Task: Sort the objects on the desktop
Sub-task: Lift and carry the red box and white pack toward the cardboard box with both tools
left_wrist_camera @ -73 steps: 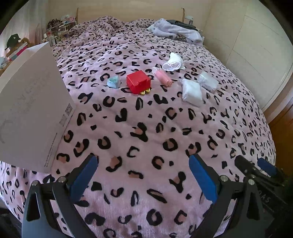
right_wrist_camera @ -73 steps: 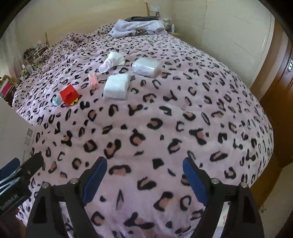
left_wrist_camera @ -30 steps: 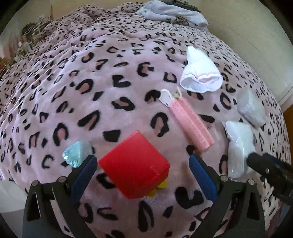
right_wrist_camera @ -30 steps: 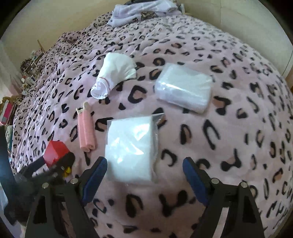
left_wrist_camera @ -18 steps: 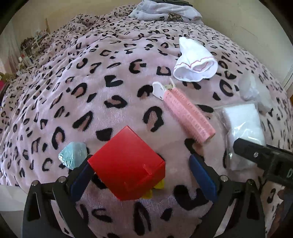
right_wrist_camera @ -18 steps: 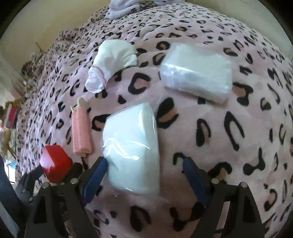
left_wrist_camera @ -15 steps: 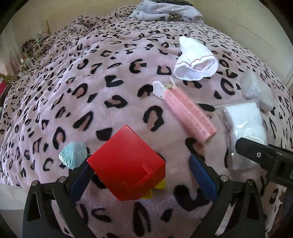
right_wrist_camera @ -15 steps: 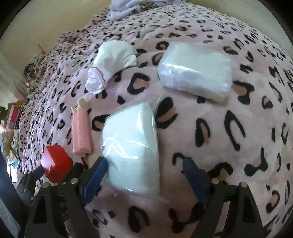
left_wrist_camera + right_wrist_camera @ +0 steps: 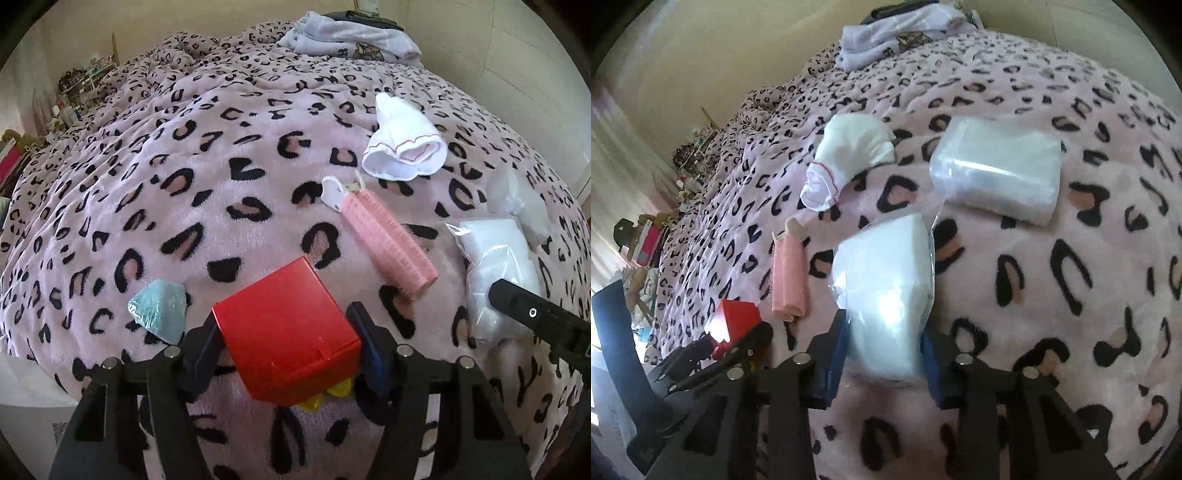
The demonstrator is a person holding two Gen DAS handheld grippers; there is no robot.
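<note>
Both grippers are now squeezing things where half a second ago their jaws were standing wide apart. The left gripper [image 9: 286, 341] is clamping the red box [image 9: 286, 328] by its two side walls, blue pads pressing flat against them; earlier the box was sitting loose between open fingers. The box is resting on the blanket [image 9: 207, 177] nearest the left camera, one corner pointing toward the camera and a bit of yellow [image 9: 330, 393] peeking from under it. The right gripper [image 9: 882, 360] is likewise pinching the near end of a white bag [image 9: 886, 288], which was lying free between spread fingers before. The bag's long axis is running away from the right camera, roughly in line with the fingers.

Counting outward: one red box, one small pale-blue wrapped piece [image 9: 159, 314] just left of the box, one pink roller [image 9: 388, 243], two clear bags of white stuff, one white sock [image 9: 402, 151]. The roller is lying well apart from the box, its long axis running diagonally, its white tab end pointing away and leftward in the left view. The second bag [image 9: 997, 170] is lying beyond the gripped one, crosswise to it, not touching. The sock is sitting farther still, its open cuff turning toward the roller. At the far edge a lilac garment [image 9: 351, 33] is heaped.
</note>
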